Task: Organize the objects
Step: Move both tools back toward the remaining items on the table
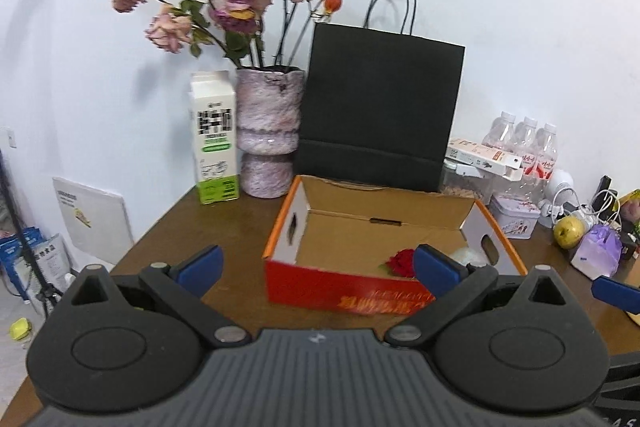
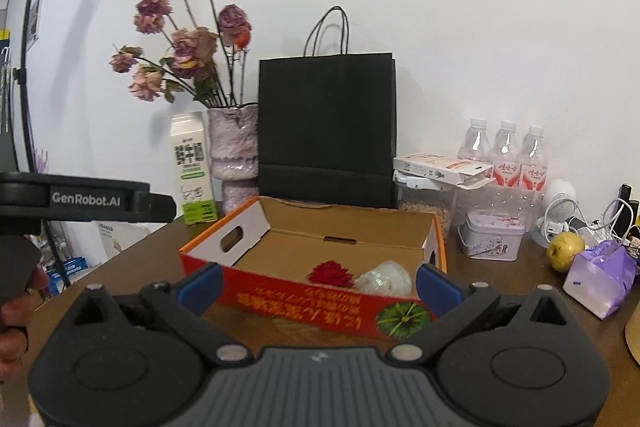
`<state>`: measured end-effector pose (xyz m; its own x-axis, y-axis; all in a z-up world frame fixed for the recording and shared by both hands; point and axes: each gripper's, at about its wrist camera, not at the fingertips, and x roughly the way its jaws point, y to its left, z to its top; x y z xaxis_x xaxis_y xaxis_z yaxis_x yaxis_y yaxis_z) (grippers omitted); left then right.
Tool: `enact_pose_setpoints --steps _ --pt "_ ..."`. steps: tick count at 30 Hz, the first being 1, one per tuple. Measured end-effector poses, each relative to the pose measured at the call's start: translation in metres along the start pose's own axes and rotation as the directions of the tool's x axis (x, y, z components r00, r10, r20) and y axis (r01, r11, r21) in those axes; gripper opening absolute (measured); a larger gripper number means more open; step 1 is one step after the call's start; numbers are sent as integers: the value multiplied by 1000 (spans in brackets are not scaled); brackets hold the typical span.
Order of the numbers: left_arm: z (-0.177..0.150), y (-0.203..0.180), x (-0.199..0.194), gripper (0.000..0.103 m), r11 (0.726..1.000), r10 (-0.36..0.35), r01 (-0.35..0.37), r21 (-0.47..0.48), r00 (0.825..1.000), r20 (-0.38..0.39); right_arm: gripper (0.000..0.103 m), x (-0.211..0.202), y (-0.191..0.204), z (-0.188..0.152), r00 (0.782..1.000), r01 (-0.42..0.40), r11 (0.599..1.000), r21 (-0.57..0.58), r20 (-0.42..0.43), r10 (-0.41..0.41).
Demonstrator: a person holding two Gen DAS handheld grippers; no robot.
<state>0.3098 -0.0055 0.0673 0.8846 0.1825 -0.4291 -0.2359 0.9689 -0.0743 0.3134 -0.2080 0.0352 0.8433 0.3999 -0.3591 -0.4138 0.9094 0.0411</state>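
Note:
An open cardboard box (image 1: pixel 340 283) with a red front and orange rim sits on the brown table; it also shows in the right wrist view (image 2: pixel 280 291). Inside lie a red flower (image 1: pixel 402 261) (image 2: pixel 331 273) and a white crumpled object (image 2: pixel 384 279), partly hidden in the left wrist view (image 1: pixel 468 255). My left gripper (image 1: pixel 318 269) is open and empty, just in front of the box. My right gripper (image 2: pixel 318 285) is open and empty, in front of the box too. The left gripper's body (image 2: pixel 80 199) shows at the left of the right wrist view.
Behind the box stand a milk carton (image 1: pixel 214 139), a vase of dried roses (image 1: pixel 268 131) and a black paper bag (image 1: pixel 380 107). At the right are water bottles (image 2: pixel 504 159), a tin (image 2: pixel 490 239), a yellow fruit (image 2: pixel 564 251) and a purple packet (image 2: pixel 600 275).

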Motion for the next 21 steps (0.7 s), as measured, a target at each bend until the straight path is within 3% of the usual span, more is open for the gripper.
enact_pose_setpoints --steps 11,21 --pt "-34 35 -47 103 1000 19 -19 17 1000 14 103 -40 24 -31 999 -15 1000 -18 -32 15" --pt "-74 54 -86 103 996 12 -15 90 1000 27 103 -66 43 -68 996 -26 1000 -17 -86 25"
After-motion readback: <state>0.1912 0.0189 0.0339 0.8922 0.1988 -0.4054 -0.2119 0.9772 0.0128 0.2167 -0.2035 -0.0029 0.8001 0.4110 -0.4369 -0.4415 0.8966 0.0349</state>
